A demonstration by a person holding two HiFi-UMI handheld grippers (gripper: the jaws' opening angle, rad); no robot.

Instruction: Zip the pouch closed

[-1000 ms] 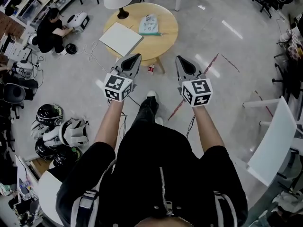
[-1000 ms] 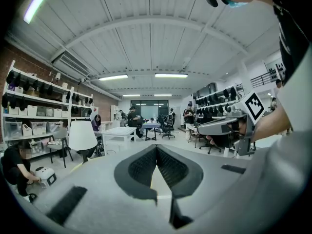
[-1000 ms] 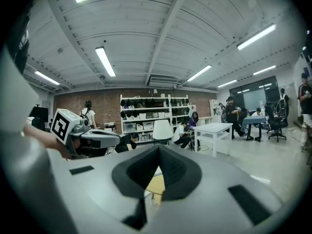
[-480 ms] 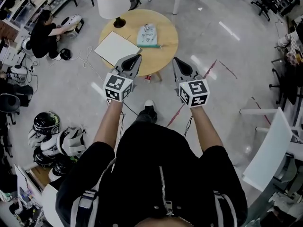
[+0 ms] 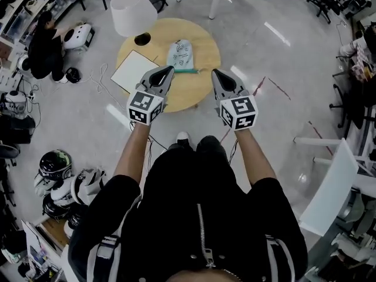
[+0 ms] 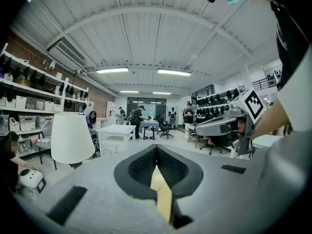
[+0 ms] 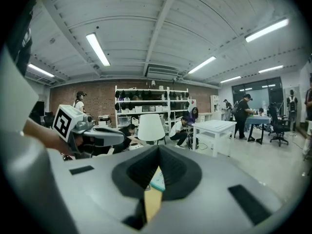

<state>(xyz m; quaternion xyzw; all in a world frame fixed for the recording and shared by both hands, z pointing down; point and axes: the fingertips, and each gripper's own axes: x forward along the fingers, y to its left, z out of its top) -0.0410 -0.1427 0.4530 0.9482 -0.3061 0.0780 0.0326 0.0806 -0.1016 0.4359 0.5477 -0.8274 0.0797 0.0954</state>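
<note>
Flat on the far half of the round wooden table [image 5: 200, 93]: a pale printed fabric pouch with a teal strip [image 5: 180, 54], contents not visible. Just left of it, a flat white board [image 5: 135, 70], then a white-shaded lamp [image 5: 133, 12]. Left gripper [image 5: 167, 70] and right gripper [image 5: 216, 73] both clenched on nothing, poised over the table's near side, apart from the pouch. Bare wood between; open grey floor [image 5: 264, 57] all round.

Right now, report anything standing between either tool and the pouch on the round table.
Nothing visible does. In the head view only bare table lies between the pouch and the left tool or the right tool, both shut and empty. The white board and the lamp sit off to the left.
</note>
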